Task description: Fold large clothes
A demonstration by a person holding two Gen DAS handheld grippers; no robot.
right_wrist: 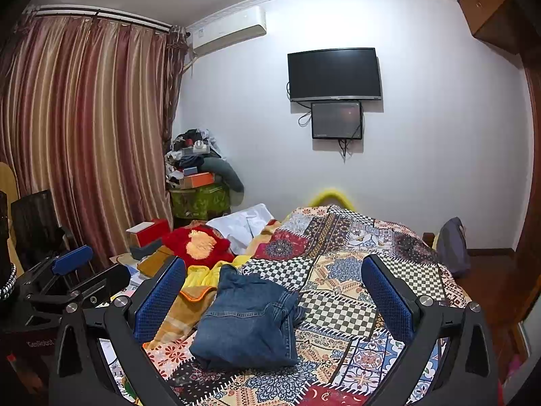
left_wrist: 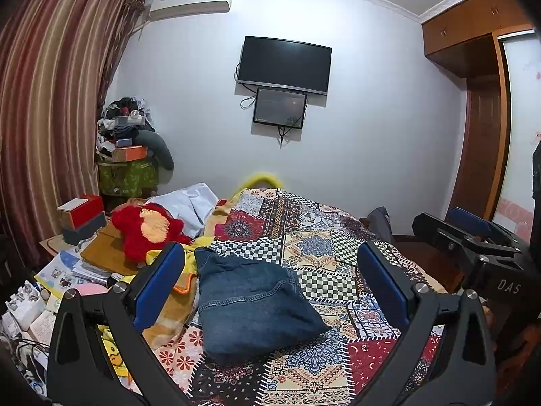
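Note:
A pair of blue jeans (left_wrist: pixel 253 304) lies folded into a compact bundle on the patchwork bedspread (left_wrist: pixel 338 270); it also shows in the right wrist view (right_wrist: pixel 250 321). My left gripper (left_wrist: pixel 270 277) is open and empty, held above and short of the jeans. My right gripper (right_wrist: pixel 274 287) is open and empty too, also above the near side of the jeans. The right gripper shows at the right edge of the left wrist view (left_wrist: pixel 473 237), and the left gripper at the left edge of the right wrist view (right_wrist: pixel 67 280).
A red plush toy (left_wrist: pixel 145 226), a white garment (left_wrist: pixel 192 203) and a yellow-orange blanket (left_wrist: pixel 172 304) crowd the bed's left side. Boxes and papers (left_wrist: pixel 81 216) pile on a side table. A TV (left_wrist: pixel 284 64) hangs on the far wall. A wardrobe (left_wrist: pixel 480 101) stands right.

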